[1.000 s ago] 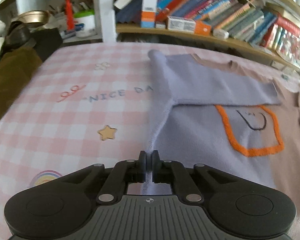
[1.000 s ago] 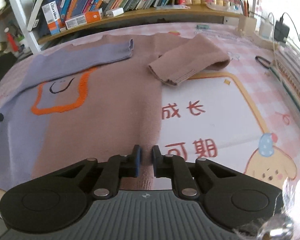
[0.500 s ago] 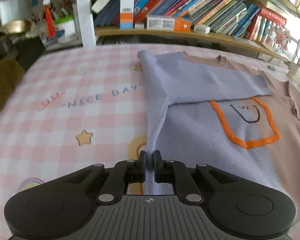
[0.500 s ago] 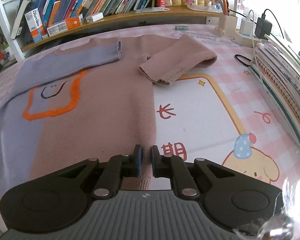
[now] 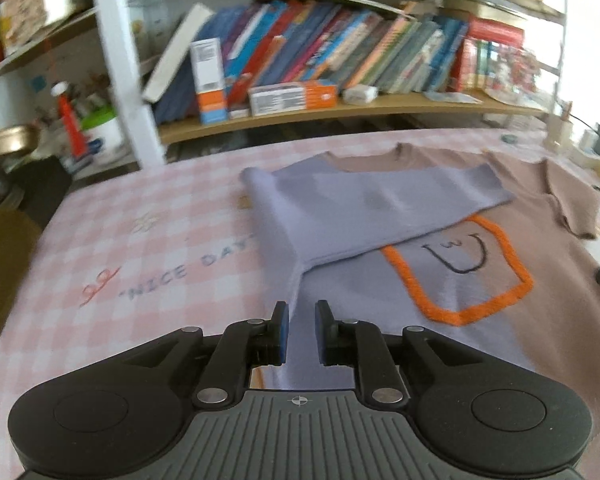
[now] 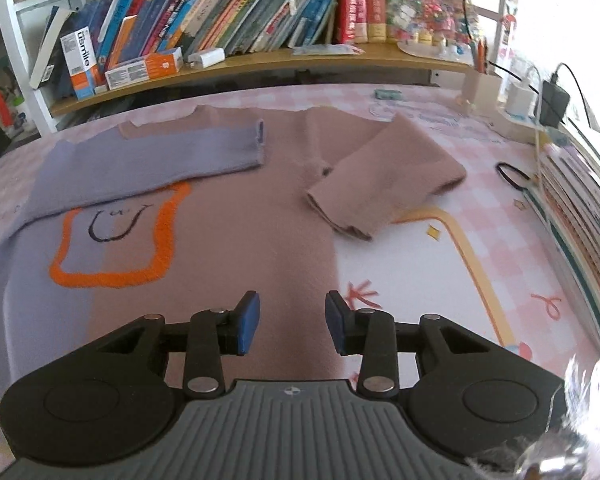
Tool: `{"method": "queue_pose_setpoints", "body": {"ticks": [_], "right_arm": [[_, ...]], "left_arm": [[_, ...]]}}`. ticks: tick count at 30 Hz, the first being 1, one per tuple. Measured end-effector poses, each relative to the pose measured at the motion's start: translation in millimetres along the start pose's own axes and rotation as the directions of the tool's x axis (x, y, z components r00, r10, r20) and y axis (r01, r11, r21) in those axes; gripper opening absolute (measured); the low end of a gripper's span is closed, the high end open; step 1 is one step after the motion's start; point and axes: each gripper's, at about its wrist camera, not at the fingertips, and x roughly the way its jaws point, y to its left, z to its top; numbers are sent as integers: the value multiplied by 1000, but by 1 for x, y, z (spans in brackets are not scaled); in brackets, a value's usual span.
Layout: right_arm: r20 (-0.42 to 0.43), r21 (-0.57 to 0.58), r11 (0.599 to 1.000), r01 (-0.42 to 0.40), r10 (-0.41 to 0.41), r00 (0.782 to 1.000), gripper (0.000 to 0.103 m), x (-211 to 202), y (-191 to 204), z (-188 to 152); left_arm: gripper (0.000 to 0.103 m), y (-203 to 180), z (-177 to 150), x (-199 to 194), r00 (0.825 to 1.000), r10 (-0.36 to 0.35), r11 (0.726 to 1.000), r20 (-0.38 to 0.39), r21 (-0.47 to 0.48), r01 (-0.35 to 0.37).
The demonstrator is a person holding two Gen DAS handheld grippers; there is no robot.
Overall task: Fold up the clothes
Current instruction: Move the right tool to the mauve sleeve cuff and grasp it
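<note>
We see that both grippers now let go of the sweater, which half a second ago they pinched at its near hem. The jaws of the left gripper are opening, and the lilac edge of the sweater runs up between the pads, but they no longer press it as before. The jaws of the right gripper are opening too and stand wider; the brown cloth lies flat below them, not held. The sweater lies spread on the pink checked table cover, its lilac sleeve folded across the chest above the orange outline, while the brown sleeve lies bent at the right side, partly off the body. We think this means the hem was only pulled straight, so the body is now smooth and ready for the next fold, probably the brown sleeve. Both grippers point down at a slant toward the cloth from the near edge of the table, and in both views the cloth looks a little further below than before, so the hands seem to rise from it. The left view is blurred by motion.
</note>
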Motion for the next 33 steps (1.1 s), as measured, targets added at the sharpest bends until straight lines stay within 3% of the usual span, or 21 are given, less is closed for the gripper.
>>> {"method": "queue_pose_setpoints", "body": {"ticks": [8, 16, 20, 22, 23, 24, 30, 33], "right_arm": [[14, -40, 995, 90, -89, 996, 34, 7, 18, 14], [42, -63, 987, 151, -148, 988, 36, 11, 27, 31], [53, -71, 985, 156, -152, 987, 37, 17, 26, 38], [54, -83, 984, 156, -152, 987, 37, 22, 23, 43], [55, -88, 984, 156, -152, 987, 37, 24, 21, 45], [56, -94, 983, 155, -150, 987, 37, 27, 19, 47], [48, -154, 984, 89, -83, 995, 43, 45, 2, 58], [48, -174, 983, 59, -52, 998, 44, 50, -10, 62]], "left_arm": [[17, 27, -3, 23, 999, -22, 999, -24, -28, 21], [37, 41, -6, 49, 998, -38, 998, -56, -59, 35], [36, 40, -7, 58, 997, -38, 998, -67, -57, 34], [22, 41, -8, 60, 997, -48, 997, -65, -65, 44], [7, 41, -8, 61, 997, -18, 998, -71, -68, 13], [0, 41, -8, 62, 997, 13, 997, -79, -70, -19], [1, 42, -8, 63, 979, 161, 976, -122, -128, -176], [7, 29, -3, 49, 971, 229, 955, -62, -177, -237]]}}
